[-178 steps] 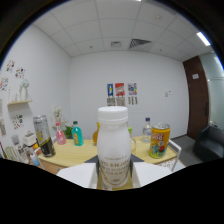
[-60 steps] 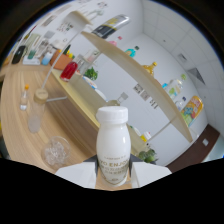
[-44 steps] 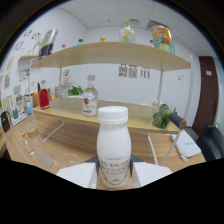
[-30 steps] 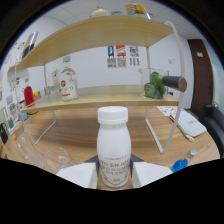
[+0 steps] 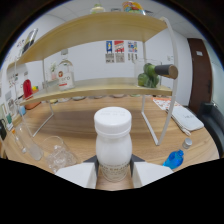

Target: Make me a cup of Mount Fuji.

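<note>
Gripper view: gripper [image 5: 113,172] clenched on white bottle [image 5: 113,142] above wooden table [image 5: 75,122].

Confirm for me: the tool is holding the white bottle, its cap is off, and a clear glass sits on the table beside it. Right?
Not quite. In the gripper view the white bottle has its cap on; the tool holds it, and the clear glass sits on the table beside it.

The white bottle [image 5: 113,140], gripped between the tongs [image 5: 113,172], blocks the way straight ahead. To the left of the tongs, clear glasses [image 5: 56,154] stand near on the counter [image 5: 80,125]. To the right, a blue bottle [image 5: 176,157] lies near. Beyond, a wooden shelf [image 5: 100,87] on thin white legs spans the counter, with open room under it.
</note>
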A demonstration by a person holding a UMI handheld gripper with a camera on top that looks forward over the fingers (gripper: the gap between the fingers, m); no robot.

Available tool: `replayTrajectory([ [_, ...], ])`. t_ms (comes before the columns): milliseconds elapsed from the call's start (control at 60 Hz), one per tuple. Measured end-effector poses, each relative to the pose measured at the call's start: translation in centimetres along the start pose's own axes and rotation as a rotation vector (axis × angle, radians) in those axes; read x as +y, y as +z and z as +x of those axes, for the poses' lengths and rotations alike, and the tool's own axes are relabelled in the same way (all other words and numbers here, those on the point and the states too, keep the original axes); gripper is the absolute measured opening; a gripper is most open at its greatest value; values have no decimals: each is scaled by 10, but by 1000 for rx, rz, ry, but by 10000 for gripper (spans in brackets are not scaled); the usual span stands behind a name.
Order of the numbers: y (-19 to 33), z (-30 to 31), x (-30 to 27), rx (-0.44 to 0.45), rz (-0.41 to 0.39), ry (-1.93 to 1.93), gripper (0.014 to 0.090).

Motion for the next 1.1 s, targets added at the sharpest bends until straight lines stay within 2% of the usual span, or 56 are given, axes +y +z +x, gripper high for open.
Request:
replayTrajectory([
  [33,-1,2,2,15,-10,4,527],
  [100,-6,4,4,35,-34,16,607],
  [183,-19,4,-2,54,-38,25,840],
  [200,-22,5,-4,60,-38,25,858],
  [433,-93,-10,-34,154,-38,19,852],
  [600,-133,-51,-39,146,-72,2,847],
  [850,-154,-106,-41,118,-84,-21,856],
  [1100,-159,-132,-36,101,-105,-20,857],
])
